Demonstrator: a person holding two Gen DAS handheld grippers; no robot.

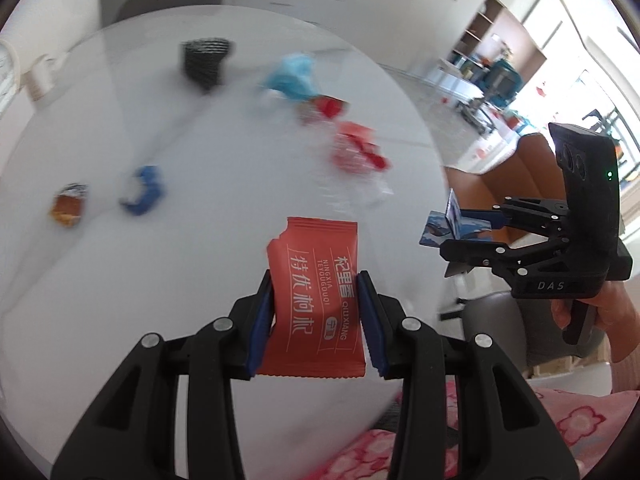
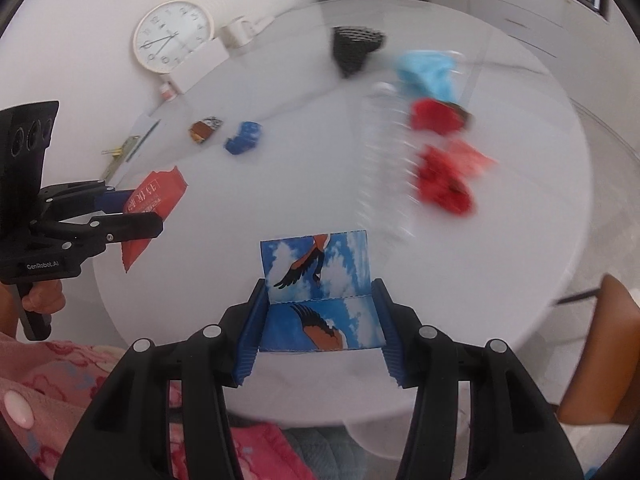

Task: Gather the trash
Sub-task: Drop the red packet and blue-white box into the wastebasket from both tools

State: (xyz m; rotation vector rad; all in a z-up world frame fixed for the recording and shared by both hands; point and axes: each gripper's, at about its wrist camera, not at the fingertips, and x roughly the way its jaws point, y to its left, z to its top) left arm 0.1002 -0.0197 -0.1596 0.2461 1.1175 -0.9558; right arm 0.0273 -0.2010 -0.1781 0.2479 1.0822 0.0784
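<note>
Orange snack wrapper [image 1: 316, 300], long axis pointing away along the fingers, clamped in left gripper [image 1: 316, 304]; right gripper [image 2: 320, 320] pinches a folded bird-print paper [image 2: 320, 292].

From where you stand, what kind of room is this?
Probably a lived-in dining or living space. A round white table carries scattered wrappers, a wall clock leans at its far edge, and open shelves line the far wall.
</note>
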